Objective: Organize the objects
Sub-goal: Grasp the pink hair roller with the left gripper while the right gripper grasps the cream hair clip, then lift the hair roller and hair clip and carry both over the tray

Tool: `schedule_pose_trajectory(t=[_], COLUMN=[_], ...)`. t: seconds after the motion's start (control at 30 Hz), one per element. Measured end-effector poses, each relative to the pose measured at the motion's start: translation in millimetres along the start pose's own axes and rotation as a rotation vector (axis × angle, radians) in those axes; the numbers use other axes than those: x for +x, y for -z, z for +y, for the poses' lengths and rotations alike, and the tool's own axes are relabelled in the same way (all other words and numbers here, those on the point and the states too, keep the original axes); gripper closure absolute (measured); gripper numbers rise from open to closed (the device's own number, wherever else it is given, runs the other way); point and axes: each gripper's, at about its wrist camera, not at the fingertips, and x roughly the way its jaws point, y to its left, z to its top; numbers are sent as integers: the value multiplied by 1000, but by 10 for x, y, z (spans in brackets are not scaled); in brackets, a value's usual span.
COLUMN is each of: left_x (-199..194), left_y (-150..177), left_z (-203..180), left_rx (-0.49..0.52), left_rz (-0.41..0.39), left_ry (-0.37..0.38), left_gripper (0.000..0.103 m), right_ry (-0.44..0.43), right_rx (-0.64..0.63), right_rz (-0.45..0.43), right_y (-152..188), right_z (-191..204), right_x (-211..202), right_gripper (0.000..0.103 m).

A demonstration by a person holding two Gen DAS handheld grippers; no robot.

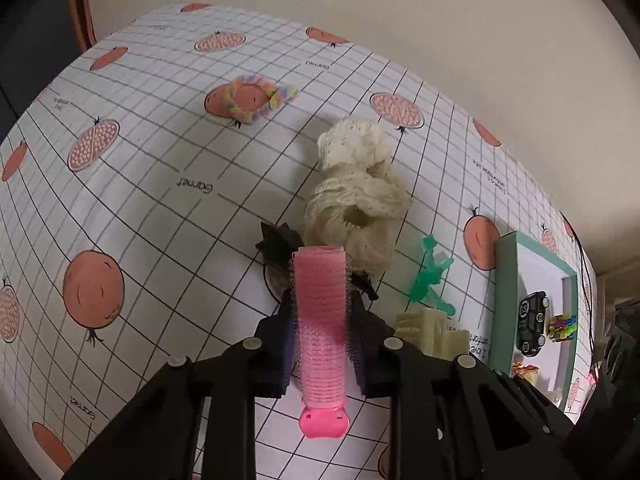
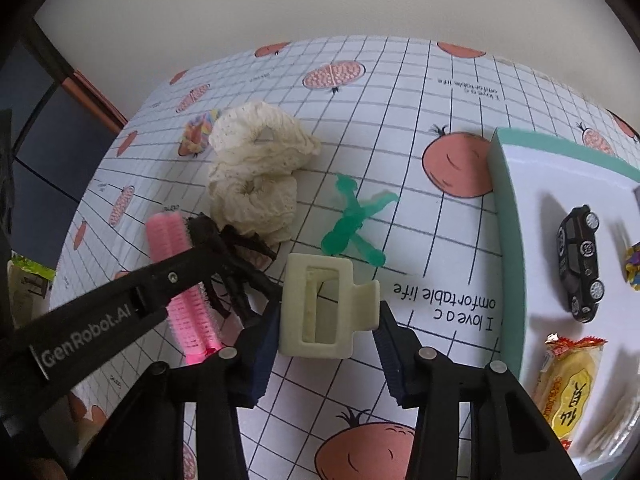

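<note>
Far left on the tablecloth [image 1: 160, 208], white plastic-looking sheet with a black grid and orange pomegranate prints: a small rainbow terry scrunchie [image 1: 256, 98], ring-shaped, well apart from both grippers.

Next, the left gripper [image 1: 320, 344], jaws narrowed and clamped on a pink hair roller [image 1: 320, 328]; cylinder wrapped in bristly mesh, ribbed along its length, glossy hot-pink clip end pointing back toward the camera. Held lengthwise between the dark ridged pads [image 1: 280, 360]. In the right wrist view the same roller [image 2: 188, 300] seen low over the cloth, whether touching it cannot be told.

Just beyond the roller's tip, a dark spiky hair piece [image 1: 276, 240], partly hidden. Touching that, a big cream knitted scrunchie [image 1: 356, 200], soft, crumpled, lacy.

Further right, a translucent green plastic clip [image 2: 354, 220], arms crossed in an X, flat on the cloth.

Then the right gripper [image 2: 326, 336], jaws wide, straddling a cream rectangular claw clip [image 2: 320, 308], matte, boxy, hollow centre; left pad just beside it, right pad close by its lever end.

Far right, a mint-edged white box [image 2: 508, 240] holding a black toy car [image 2: 580, 264] and a yellow wrapped snack [image 2: 568, 388].
</note>
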Motion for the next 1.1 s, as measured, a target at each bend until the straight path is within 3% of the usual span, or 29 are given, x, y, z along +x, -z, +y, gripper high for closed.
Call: schedule_pose_trajectory(t=[0.47,1.1], left_x=[-369,-415], left_y=[-30,222], left_z=[-223,-1116], left_rx=[10,135], left_rz=[-83,-86], left_ry=[54,125], left_gripper=[78,78], right_ry=[-21,22], right_rx=[19,154], right_rz=[-59,-137], right_y=[-57,29], right_z=[-210,-1162], right_x=[-348,-902], right_gripper=[55,55])
